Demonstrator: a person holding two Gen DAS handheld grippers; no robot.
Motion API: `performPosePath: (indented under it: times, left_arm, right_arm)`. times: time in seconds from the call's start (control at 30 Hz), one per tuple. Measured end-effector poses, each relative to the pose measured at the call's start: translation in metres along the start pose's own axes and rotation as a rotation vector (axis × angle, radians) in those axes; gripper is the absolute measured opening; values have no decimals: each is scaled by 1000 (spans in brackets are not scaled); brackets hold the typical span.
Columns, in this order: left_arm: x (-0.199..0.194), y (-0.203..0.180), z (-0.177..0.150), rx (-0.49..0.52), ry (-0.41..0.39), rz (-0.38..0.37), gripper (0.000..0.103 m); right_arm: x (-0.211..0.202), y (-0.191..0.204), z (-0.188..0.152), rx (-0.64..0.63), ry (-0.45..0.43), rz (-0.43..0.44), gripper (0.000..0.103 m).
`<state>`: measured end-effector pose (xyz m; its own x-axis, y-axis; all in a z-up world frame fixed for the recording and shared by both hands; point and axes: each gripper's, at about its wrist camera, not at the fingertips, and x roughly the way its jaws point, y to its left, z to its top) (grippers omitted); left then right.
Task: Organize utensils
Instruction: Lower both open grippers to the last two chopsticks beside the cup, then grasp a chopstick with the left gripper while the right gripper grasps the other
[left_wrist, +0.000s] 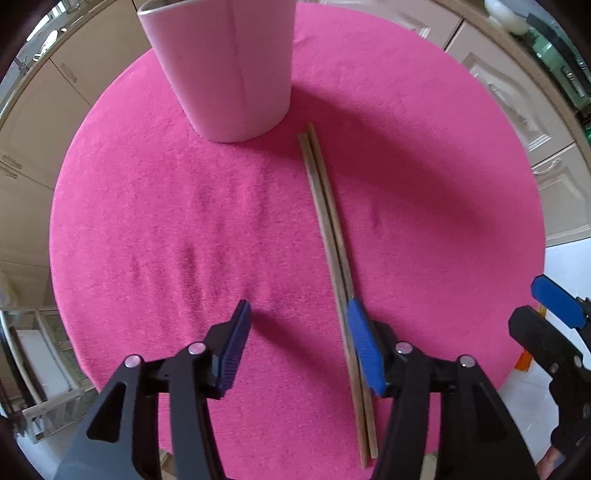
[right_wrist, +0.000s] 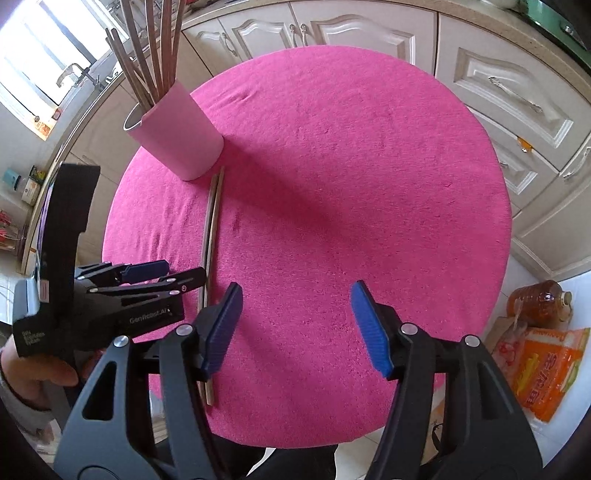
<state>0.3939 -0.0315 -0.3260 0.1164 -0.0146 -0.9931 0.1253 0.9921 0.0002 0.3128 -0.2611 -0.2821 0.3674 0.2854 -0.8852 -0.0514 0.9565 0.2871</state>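
Chopsticks (left_wrist: 334, 236) laid flat by the pink cup (left_wrist: 225, 70)

Both hand-held grippers, left (left_wrist: 297, 343) and right (right_wrist: 295, 325), are held wide open above the pink-covered desk (right_wrist: 351, 166); nothing is gripped.

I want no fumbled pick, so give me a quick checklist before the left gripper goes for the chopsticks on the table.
1. Left gripper jaws open: ok.
2. Chopsticks lying together as a pair on the pink cloth: ok.
3. Chopsticks between the left jaws: not ok; they lie at the right fingertip, not centred.
4. Right gripper open and holding nothing: ok.
5. Pink cup upright, other chopsticks already standing in it: ok.
6. Left jaws low enough to grip: cannot tell.
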Motion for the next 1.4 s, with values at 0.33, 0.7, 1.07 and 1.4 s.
performPosePath:
  times: [0.33, 0.7, 1.07, 1.4]
  left_arm:
    - [6, 15, 8, -39, 63, 60, 52]
    - [-4, 37, 2, -62, 35, -29, 52]
    - [1, 3, 13, -2, 63, 18, 52]
    - [2, -49, 26, 64, 116, 67, 28]
  right_arm:
    - [5, 6, 4, -8, 12, 4, 62]
    - [9, 12, 7, -3, 19, 5, 62]
    - [9, 10, 6, 11, 20, 3, 62]
    - [10, 3, 4, 35, 30, -5, 63]
